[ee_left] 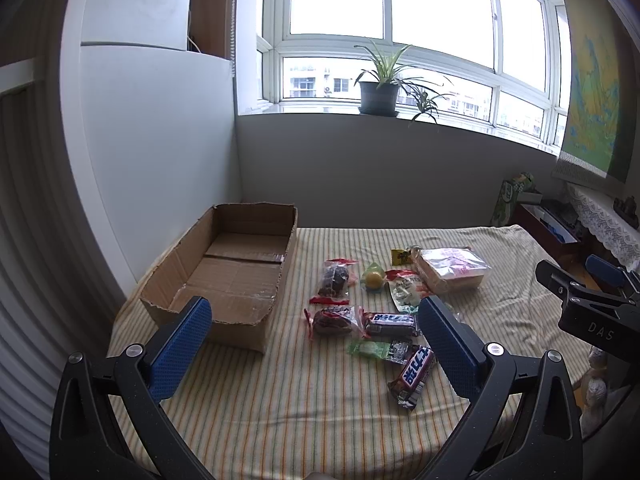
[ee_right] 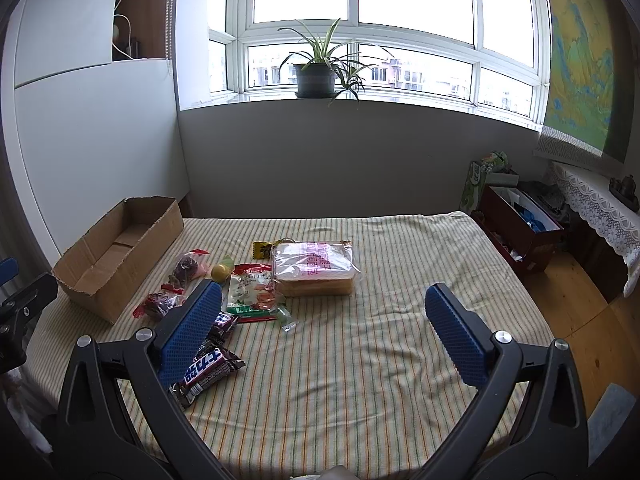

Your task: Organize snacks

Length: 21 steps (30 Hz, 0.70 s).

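- Your desk [ee_left: 320,412], covered with a striped cloth, carries everything; both pairs of tongs hover over its near edge.
- The cardboard box [ee_left: 224,276] sits open and empty at the desk's left side, its long axis running away from you. In your left wrist view its near corner lies just behind the left pad of your left tongs [ee_left: 316,344].
- The bagged sliced bread [ee_right: 316,268] lies toward the middle of the desk, beyond the snack pile and well ahead of your right tongs [ee_right: 332,332], closer to their left pad than to the right one.
- Your left tongs are spread wide and hold nothing. Between their pads, a little ahead, you see two red-ended dark snack packs [ee_left: 334,276], a small yellow round sweet [ee_left: 374,279] and a white-and-red packet [ee_left: 408,290].
- Your right tongs are likewise spread wide and empty, with only bare cloth between the pads. The whole snack pile lies to their left.
- Two dark chocolate bars lie near you: one chocolate bar [ee_left: 412,376] lies just inside the right pad of the left tongs, and the second bar [ee_left: 390,322] lies crosswise just beyond it.
- In your right wrist view the near bar is partly hidden behind the left pad.
- A green wrapped sweet [ee_left: 372,348] lies between the two bars.
- A small yellow packet [ee_right: 262,249] rests touching the far left corner of the bread.
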### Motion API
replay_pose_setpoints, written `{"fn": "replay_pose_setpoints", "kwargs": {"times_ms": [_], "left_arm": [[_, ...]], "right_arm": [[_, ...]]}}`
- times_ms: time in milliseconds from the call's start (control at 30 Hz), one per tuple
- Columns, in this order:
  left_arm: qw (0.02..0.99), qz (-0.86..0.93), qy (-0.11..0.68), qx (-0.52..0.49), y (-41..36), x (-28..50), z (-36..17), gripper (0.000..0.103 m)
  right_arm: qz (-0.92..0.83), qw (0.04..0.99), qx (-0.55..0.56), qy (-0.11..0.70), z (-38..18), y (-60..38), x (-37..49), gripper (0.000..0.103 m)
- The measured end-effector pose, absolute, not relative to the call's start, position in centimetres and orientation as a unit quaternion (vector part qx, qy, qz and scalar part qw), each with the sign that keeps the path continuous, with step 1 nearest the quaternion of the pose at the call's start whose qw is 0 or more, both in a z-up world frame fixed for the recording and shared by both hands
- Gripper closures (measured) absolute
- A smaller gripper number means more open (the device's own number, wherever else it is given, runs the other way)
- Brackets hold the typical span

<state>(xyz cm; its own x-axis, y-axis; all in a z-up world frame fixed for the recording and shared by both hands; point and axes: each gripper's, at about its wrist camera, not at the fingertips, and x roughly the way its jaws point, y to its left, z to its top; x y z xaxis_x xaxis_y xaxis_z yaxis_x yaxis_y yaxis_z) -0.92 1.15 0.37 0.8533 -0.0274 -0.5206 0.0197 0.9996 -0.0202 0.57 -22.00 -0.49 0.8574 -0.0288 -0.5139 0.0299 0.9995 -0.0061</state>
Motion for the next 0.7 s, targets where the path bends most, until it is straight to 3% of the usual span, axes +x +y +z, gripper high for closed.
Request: {"fn": "replay_pose_setpoints", "kwargs": {"times_ms": [700], "left_arm": [[0.962, -0.013, 0.272, -0.009, 1.23, -0.86, 0.18, 0.001]], "right_arm": [[-0.013, 0.962, -0.001, 0.272, -0.87, -21.91, 0.79, 0.0]]}}
